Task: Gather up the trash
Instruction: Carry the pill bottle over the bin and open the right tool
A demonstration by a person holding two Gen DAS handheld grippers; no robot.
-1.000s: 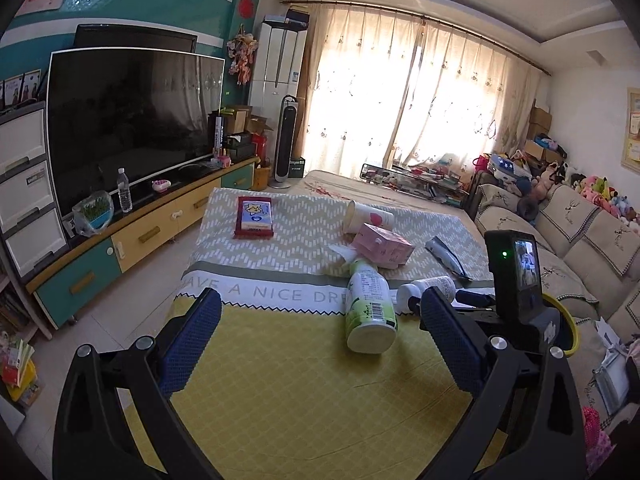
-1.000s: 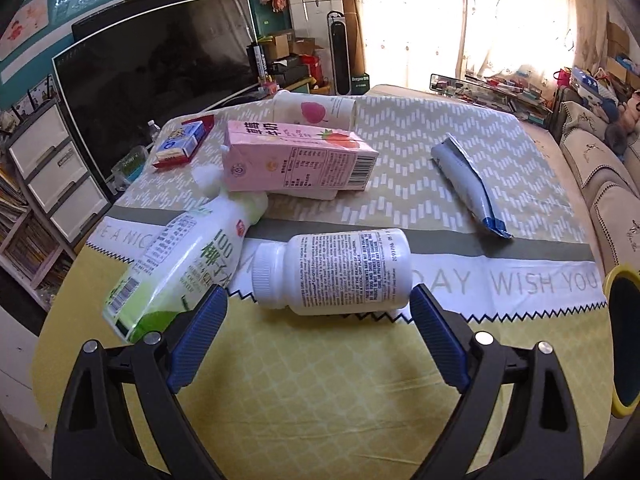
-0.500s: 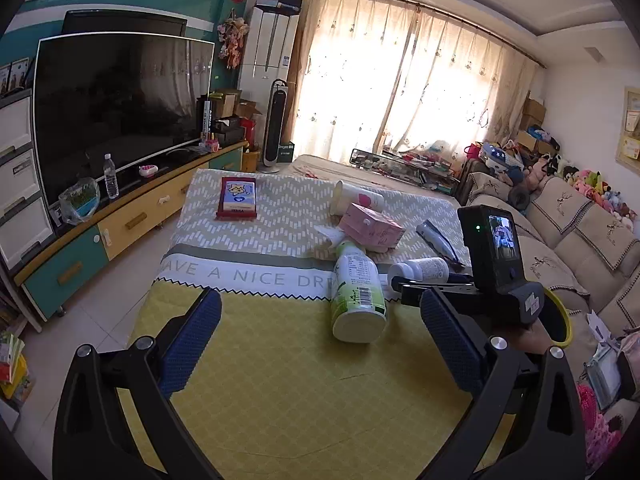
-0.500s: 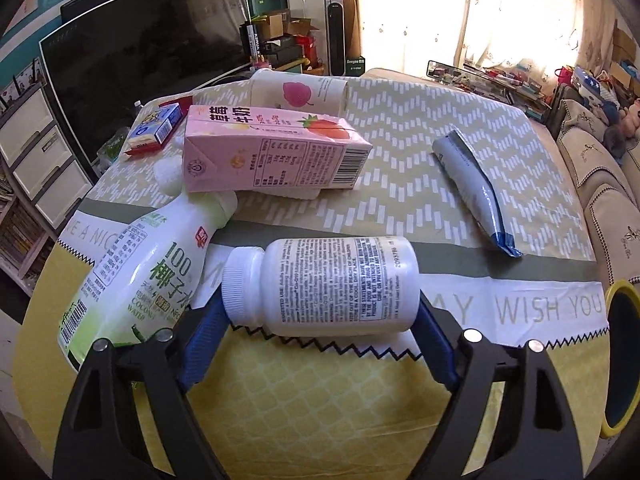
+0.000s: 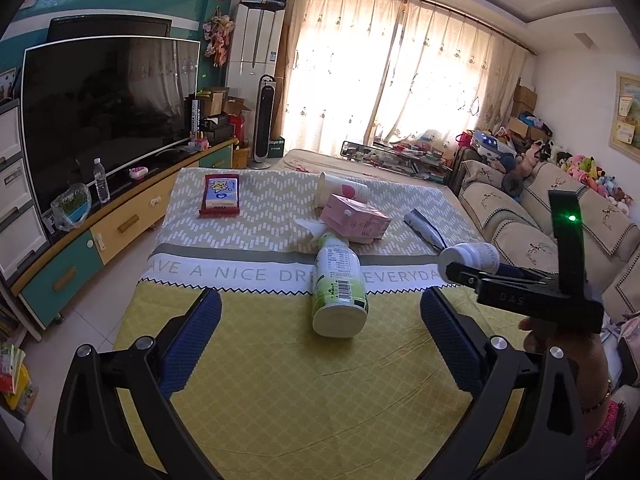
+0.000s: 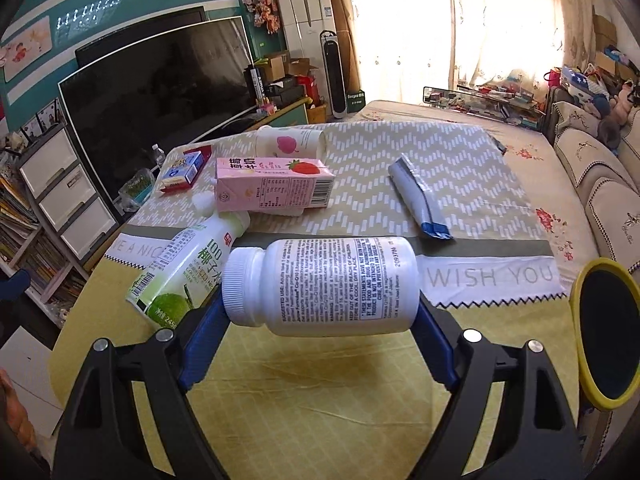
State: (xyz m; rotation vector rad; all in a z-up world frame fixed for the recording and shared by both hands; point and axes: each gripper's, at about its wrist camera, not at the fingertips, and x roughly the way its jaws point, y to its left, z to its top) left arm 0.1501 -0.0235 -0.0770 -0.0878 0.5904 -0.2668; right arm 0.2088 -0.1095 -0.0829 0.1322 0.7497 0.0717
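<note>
My right gripper (image 6: 320, 320) is shut on a white pill bottle (image 6: 320, 286), held sideways and lifted clear of the yellow tablecloth (image 6: 320, 400). The left wrist view shows that bottle (image 5: 472, 256) at the right gripper's (image 5: 500, 284) tip, a hand beneath. On the cloth lie a green-and-white drink bottle (image 6: 188, 268), a pink carton (image 6: 272, 188), a paper cup (image 6: 288, 142) and a blue-grey wrapper (image 6: 420, 200). My left gripper (image 5: 320, 308) stands open and empty, just short of the drink bottle's (image 5: 340, 284) base.
A yellow-rimmed bin (image 6: 604, 336) sits at the table's right edge. A red-and-blue tissue pack (image 5: 221, 199) lies far left on the cloth. A TV cabinet (image 5: 120, 224) runs along the left and a sofa (image 5: 520, 216) along the right.
My right gripper moved in around the pill bottle, shut on it and raised it off the cloth. The left gripper drifted slightly closer to the table.
</note>
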